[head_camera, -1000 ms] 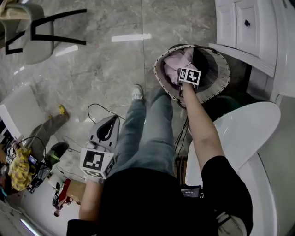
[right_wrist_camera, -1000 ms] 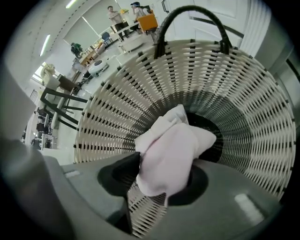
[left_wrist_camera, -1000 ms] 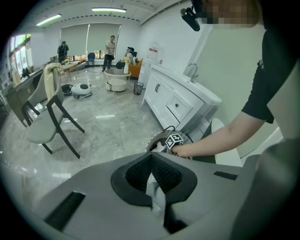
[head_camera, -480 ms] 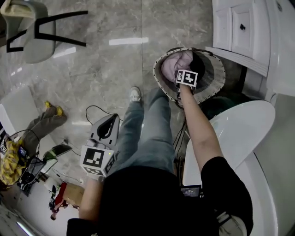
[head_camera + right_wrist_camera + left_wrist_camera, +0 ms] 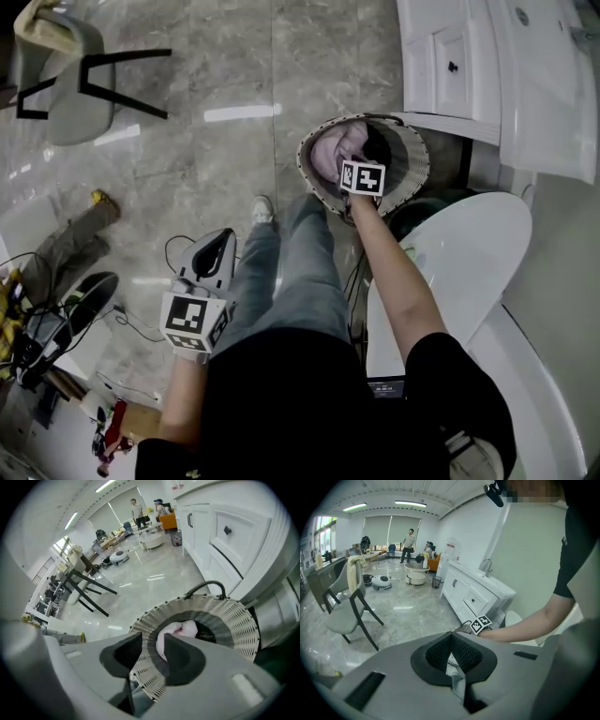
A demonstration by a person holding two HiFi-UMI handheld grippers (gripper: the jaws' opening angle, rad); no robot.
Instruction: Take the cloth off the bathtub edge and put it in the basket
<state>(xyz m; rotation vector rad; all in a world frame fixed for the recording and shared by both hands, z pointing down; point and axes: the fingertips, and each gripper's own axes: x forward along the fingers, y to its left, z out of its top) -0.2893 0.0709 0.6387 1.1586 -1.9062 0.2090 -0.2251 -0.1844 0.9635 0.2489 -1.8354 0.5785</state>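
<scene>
Floor: pale marble floor (image 5: 206,141) runs under everything, and you stand on it in jeans.
Bathtub: the white bathtub (image 5: 469,262) curves along your right side, below your right arm.
Cabinet: a white cabinet (image 5: 450,66) with drawers stands beyond the tub, close to the basket.
Chair: a grey chair (image 5: 66,84) on black legs stands well apart, far off to your left.
Basket: the round woven basket (image 5: 412,159) sits on the floor between your front foot and the cabinet, just beside the tub's end.
Cloth: the pink cloth (image 5: 333,150) lies bunched inside the basket, on the side nearer the open floor.
Right gripper: your right gripper (image 5: 151,639) hangs above the basket, pointing steeply down at it. Its fingers (image 5: 183,660) are spread and have just been closing; nothing is between them and they are clear of the cloth.
Left gripper: your left gripper (image 5: 451,635) is held out by your left leg, away from the basket. Its fingers (image 5: 436,653) are pressed together at the tips and hold nothing.
</scene>
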